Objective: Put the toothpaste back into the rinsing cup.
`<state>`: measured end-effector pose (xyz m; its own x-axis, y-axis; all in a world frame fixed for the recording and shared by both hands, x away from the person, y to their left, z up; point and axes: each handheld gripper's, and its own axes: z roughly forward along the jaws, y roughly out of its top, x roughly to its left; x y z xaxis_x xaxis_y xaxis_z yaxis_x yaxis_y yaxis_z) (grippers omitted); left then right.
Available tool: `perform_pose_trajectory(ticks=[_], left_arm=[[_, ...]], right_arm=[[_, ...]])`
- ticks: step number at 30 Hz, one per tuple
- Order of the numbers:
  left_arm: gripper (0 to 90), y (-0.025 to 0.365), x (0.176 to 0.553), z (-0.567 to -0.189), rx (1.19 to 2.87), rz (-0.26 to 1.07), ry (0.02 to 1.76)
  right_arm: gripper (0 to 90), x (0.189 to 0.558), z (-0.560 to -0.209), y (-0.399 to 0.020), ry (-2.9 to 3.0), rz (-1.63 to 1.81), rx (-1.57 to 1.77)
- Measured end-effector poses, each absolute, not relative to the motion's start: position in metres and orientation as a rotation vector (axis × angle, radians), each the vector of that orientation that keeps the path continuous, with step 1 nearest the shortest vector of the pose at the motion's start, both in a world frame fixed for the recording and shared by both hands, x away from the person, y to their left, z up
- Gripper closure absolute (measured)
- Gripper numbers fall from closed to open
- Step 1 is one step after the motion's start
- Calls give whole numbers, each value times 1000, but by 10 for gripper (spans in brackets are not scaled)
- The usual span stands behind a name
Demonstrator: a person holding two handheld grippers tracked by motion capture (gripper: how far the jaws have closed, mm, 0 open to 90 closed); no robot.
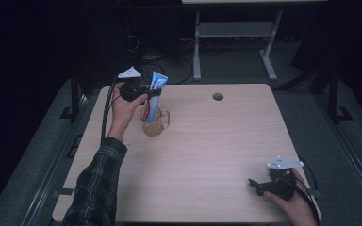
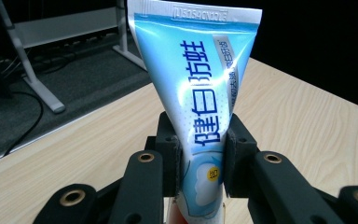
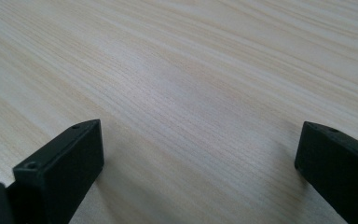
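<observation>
A blue and white toothpaste tube [image 1: 156, 87] stands upright with its lower end inside a clear glass mug [image 1: 155, 123] at the back left of the wooden table [image 1: 207, 155]. My left gripper [image 1: 153, 92] is shut on the tube's middle, above the mug's rim. In the left gripper view the tube [image 2: 200, 93] is pinched between both black pads [image 2: 170, 156], crimped end up. At the table's front right corner my right gripper [image 1: 256, 185] rests low, pointing left. Its jaws stand wide apart over bare wood [image 3: 191, 107], holding nothing.
A round cable hole [image 1: 218, 96] sits near the table's back edge. Behind the table a desk frame with grey legs [image 1: 196, 47] stands on dark floor among cables. A plaid sleeve [image 1: 96, 188] crosses the table's left front.
</observation>
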<state>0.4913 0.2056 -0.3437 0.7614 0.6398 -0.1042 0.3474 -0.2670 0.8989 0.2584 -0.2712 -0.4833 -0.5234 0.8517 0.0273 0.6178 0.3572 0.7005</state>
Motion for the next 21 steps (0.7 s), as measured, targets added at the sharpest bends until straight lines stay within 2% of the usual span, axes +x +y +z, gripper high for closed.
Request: perform_pose_trajectory(ticks=[21], left_arm=[[713, 211, 484, -369, 1904, 316, 786]], right_arm=[[5, 258, -483, -271, 2283, 954, 1294]])
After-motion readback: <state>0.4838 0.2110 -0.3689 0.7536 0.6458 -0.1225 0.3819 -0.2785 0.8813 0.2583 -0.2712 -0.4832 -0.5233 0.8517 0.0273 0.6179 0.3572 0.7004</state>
